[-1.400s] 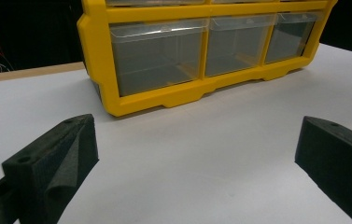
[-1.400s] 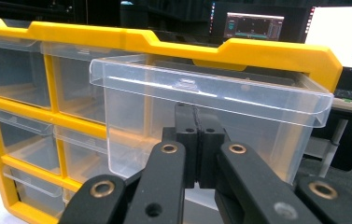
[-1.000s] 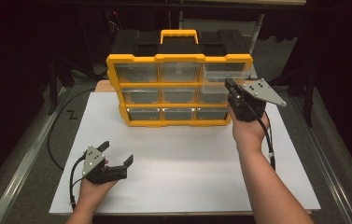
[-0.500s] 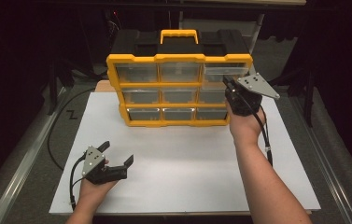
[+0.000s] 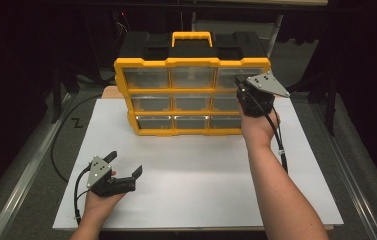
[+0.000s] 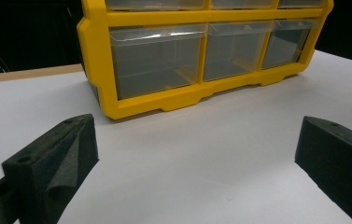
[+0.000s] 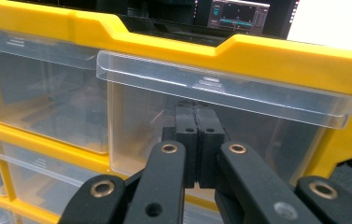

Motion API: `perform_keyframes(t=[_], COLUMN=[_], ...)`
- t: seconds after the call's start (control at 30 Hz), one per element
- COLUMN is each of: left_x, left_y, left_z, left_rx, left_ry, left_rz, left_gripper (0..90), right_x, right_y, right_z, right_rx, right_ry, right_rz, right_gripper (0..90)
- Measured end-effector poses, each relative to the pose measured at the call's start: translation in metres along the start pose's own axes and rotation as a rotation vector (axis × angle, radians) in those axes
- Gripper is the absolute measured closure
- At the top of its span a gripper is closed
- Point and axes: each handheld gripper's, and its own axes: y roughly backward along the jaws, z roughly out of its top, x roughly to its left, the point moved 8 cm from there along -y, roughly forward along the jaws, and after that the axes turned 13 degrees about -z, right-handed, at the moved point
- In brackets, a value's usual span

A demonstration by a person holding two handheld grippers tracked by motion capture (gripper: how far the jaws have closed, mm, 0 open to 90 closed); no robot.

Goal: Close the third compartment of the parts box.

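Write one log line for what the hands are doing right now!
right gripper: shut, at top-right drawer of yellow organizer | left gripper: open, resting on white board

No lettering can be read: the small embossed mark on the clear drawer lip [image 7: 209, 82] and the distant screen [image 7: 239, 15] are too blurred.
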Motion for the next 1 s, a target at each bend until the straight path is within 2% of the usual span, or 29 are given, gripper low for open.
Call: perform_keyframes(t=[0.27,0.43,0.83,1.0], left_x=[0.000,0.001,0.001,0.001], left_y=[0.001,0.001,0.000,0.000], left_z=[0.001,0.001,0.001,0.000], left_rx=[-0.004,-0.004,-0.007,-0.004], left_ry=[0.003,0.003,0.002,0.004], left_rz=[0.001,0.001,-0.001,0.000], left_gripper=[0.2,0.2,0.2,0.2], right_x=[0.000,-0.002,-0.001,0.002], right_y=[-0.008,-0.013,-0.013,-0.007], right_z=[-0.001,-0.002,-0.002,0.002], right_rx=[0.018,0.023,0.021,0.028], right_ry=[0.003,-0.017,-0.011,-0.017], right_rz=[-0.011,-0.015,-0.017,0.012], right_gripper=[90.0,90.0,90.0,90.0])
